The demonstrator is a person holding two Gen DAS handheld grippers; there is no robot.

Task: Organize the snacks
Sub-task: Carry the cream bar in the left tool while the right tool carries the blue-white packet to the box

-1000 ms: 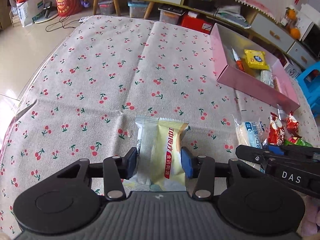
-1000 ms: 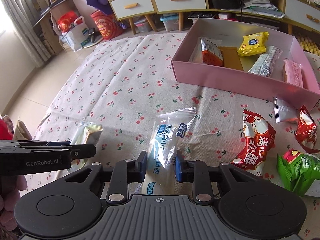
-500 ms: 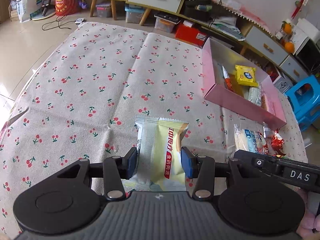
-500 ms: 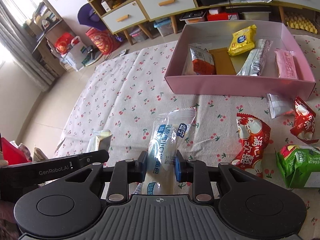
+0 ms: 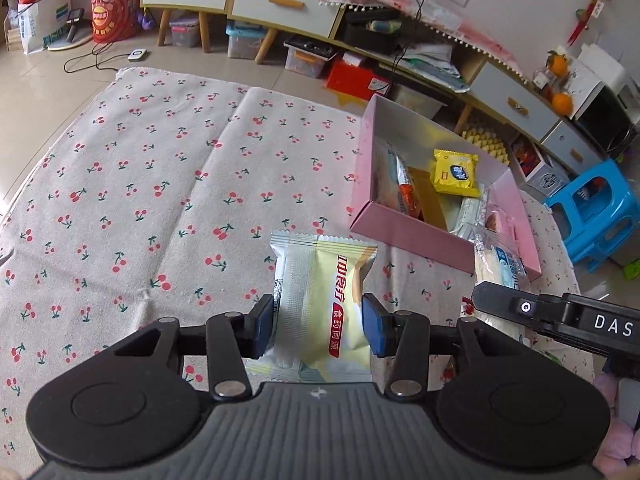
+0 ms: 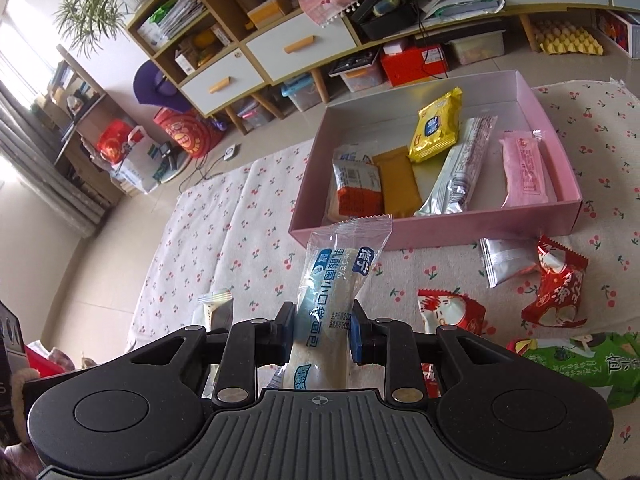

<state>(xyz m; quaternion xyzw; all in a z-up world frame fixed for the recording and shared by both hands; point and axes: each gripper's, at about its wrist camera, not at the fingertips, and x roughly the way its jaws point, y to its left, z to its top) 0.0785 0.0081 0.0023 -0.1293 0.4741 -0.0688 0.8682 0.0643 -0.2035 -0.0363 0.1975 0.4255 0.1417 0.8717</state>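
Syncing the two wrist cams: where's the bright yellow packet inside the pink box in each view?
Left wrist: yellow packet lies right of centre, upper half, flat inside the pink box, beside an orange-brown packet.
Right wrist: yellow packet lies right of centre, upper third, tilted, near the box's far wall.
Shared landmark: the red box on the floor under the cabinets.

Bright daylight, sharp, fisheye-bent edges

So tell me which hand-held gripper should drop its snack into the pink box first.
Right, probably. The right hand-held gripper holds its clear bread packet with the tip at the pink box; the left hand-held gripper's yellow packet sits farther off.
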